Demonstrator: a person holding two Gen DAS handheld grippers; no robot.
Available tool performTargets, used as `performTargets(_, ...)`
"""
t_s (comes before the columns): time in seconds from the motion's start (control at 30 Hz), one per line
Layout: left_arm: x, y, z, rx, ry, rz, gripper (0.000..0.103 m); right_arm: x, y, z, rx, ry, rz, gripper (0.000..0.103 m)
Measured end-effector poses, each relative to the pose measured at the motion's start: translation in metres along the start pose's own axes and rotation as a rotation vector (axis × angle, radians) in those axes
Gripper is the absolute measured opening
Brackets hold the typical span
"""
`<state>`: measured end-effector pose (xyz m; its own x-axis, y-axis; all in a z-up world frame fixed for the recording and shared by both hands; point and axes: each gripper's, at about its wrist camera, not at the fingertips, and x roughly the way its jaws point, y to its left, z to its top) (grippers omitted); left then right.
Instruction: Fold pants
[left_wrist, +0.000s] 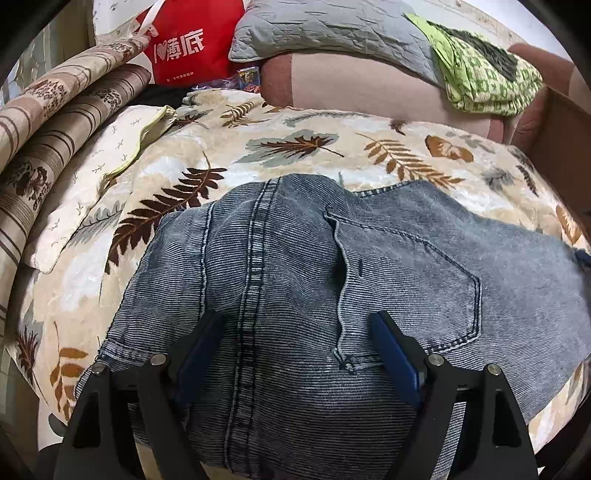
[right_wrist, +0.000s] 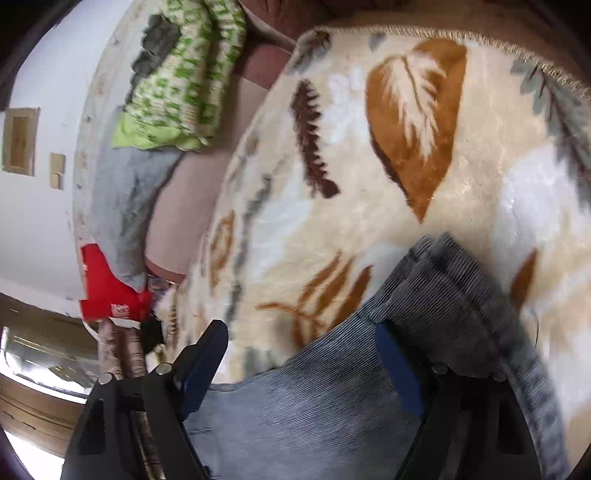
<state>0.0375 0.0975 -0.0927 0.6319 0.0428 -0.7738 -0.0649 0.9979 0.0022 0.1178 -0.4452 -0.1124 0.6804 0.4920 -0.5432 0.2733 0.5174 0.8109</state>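
Note:
Grey-blue jeans (left_wrist: 295, 266) lie on a cream leaf-print blanket (left_wrist: 295, 140), seat side up with a back pocket (left_wrist: 413, 280) showing. My left gripper (left_wrist: 299, 332) is open just above the seat, its blue-padded fingers wide apart on either side of the centre seam. In the right wrist view my right gripper (right_wrist: 303, 343) is open over an edge of the jeans (right_wrist: 332, 406), where a thick folded hem (right_wrist: 458, 273) bunches by the right finger. Neither gripper holds cloth.
A red bag (left_wrist: 184, 44), a grey quilted pillow (left_wrist: 332, 33) and a green patterned cloth (left_wrist: 484, 74) lie at the back. Striped rolled bedding (left_wrist: 55, 140) and a white pillow (left_wrist: 92, 184) lie at the left. The blanket's fringed edge (right_wrist: 480, 40) shows at the far side.

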Motion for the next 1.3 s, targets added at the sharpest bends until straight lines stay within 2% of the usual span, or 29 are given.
performTargets(0.13, -0.003, 0.002, 0.003, -0.025, -0.007, -0.014, 0.084, -0.041, 0.026, -0.033, -0.097, -0.027, 0.039, 0.085)
performTargets(0.2, -0.007, 0.004, 0.004, -0.031, -0.016, -0.018, 0.084, -0.055, 0.027, -0.056, -0.112, 0.002, 0.045, 0.085)
performTargets(0.27, -0.011, 0.005, 0.004, -0.038, -0.03, -0.017, 0.084, -0.07, 0.018, -0.087, -0.11, 0.027, 0.057, 0.085)
performTargets(0.4, -0.019, 0.003, 0.007, -0.045, -0.043, -0.025, 0.084, -0.083, -0.011, -0.122, -0.042, 0.043, 0.076, 0.085)
performTargets(0.47, -0.023, -0.001, 0.008, -0.028, -0.049, -0.022, 0.084, -0.08, -0.021, -0.124, -0.007, 0.03, 0.072, 0.085)
performTargets(0.57, -0.034, -0.007, 0.009, -0.003, -0.064, -0.007, 0.084, -0.086, -0.033, -0.118, 0.044, -0.019, 0.116, 0.085)
performTargets(0.67, -0.046, -0.01, 0.006, 0.005, -0.083, 0.007, 0.084, -0.098, -0.033, -0.11, 0.054, -0.063, 0.229, 0.085)
performTargets(0.73, -0.047, -0.011, 0.004, 0.009, -0.07, 0.019, 0.084, -0.103, -0.034, -0.1, 0.03, -0.086, 0.266, 0.085)
performTargets(0.77, -0.046, -0.013, 0.004, 0.008, -0.059, 0.021, 0.084, -0.101, -0.04, -0.094, 0.031, -0.094, 0.256, 0.085)
performTargets(0.8, -0.045, -0.014, 0.005, 0.005, -0.054, 0.023, 0.084, -0.096, -0.049, -0.088, 0.03, -0.094, 0.201, 0.085)
performTargets(0.83, -0.046, -0.017, 0.006, 0.004, -0.053, 0.021, 0.084, -0.088, -0.064, -0.082, 0.056, -0.084, 0.065, 0.084)
performTargets(0.87, -0.047, -0.021, 0.007, 0.01, -0.055, 0.017, 0.084, -0.083, -0.074, -0.081, 0.1, -0.069, 0.05, 0.078)
performTargets(0.9, -0.05, -0.024, 0.008, 0.017, -0.061, 0.015, 0.084, -0.088, -0.078, -0.08, 0.125, -0.083, 0.107, 0.078)
performTargets(1.0, -0.052, -0.04, 0.012, 0.058, -0.073, 0.007, 0.084, -0.115, -0.057, -0.085, 0.019, -0.154, 0.199, 0.081)
performTargets(1.13, -0.051, -0.06, 0.019, 0.075, -0.059, -0.026, 0.084, -0.123, -0.052, -0.1, -0.076, -0.17, 0.206, 0.084)
performTargets(1.2, -0.053, -0.067, 0.02, 0.086, -0.07, -0.023, 0.084, -0.117, -0.06, -0.101, -0.049, -0.143, 0.205, 0.084)
performTargets(1.3, -0.051, -0.073, 0.02, 0.086, -0.06, -0.023, 0.084, -0.115, -0.052, -0.101, -0.074, -0.156, 0.212, 0.084)
